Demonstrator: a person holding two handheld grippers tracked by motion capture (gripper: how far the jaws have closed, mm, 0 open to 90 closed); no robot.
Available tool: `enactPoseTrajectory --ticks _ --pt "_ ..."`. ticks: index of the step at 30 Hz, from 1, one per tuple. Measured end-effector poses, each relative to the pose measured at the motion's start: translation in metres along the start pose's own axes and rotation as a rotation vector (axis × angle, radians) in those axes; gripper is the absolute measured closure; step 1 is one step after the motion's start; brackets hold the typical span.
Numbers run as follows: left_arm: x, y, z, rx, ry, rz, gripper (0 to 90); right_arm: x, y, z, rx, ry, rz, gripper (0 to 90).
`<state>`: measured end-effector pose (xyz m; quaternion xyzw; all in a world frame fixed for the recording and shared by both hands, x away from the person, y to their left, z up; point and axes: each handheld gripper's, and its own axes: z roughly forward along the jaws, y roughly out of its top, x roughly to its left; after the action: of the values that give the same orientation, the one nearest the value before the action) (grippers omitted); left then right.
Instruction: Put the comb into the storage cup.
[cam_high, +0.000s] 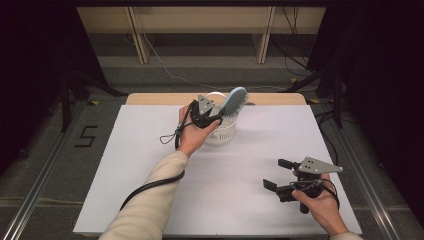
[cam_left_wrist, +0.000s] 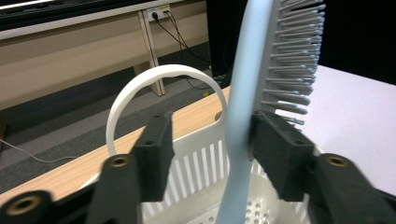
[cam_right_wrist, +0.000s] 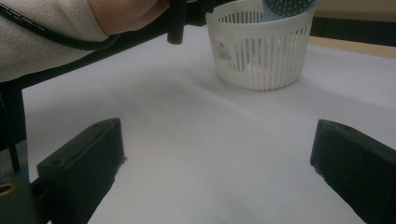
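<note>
The hairbrush (cam_high: 234, 101) is stood in the slotted white basket (cam_high: 222, 134); left gripper (cam_left_wrist: 205, 140) jaws look released, right gripper (cam_high: 274, 181) is spread, idle.

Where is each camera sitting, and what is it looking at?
High view: sits above the table's near side, looks forward and down; both forearms, left tongs, right tongs.
Left gripper view: rides the left tongs, looks along them at the blue hairbrush over the white basket.
Right gripper view: rides the open right tongs, looks across the white table at the basket; a sleeve shows.
All three share the basket and brush.
</note>
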<state>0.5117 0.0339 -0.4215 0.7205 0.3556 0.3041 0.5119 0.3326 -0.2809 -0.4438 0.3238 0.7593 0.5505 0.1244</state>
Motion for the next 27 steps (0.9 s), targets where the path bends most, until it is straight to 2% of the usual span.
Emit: enactPoseTrajectory --ticks 5,13,18,27 --pt "0.002 -0.001 -0.009 0.008 -0.022 0.026 33.8 0.0 0.0 0.001 0.001 -0.002 -0.001 3.6" --pt "0.0 0.002 -0.021 0.056 -0.056 0.078 17.6 0.0 0.0 0.0 0.002 -0.005 0.002 3.7" --pt "0.002 0.003 -0.028 0.071 -0.072 0.076 14.6 0.001 0.0 0.0 0.001 -0.005 0.002 3.7" --pt "0.005 0.003 -0.037 0.094 -0.072 0.093 9.4 0.001 0.0 0.001 0.002 -0.006 0.002 3.7"
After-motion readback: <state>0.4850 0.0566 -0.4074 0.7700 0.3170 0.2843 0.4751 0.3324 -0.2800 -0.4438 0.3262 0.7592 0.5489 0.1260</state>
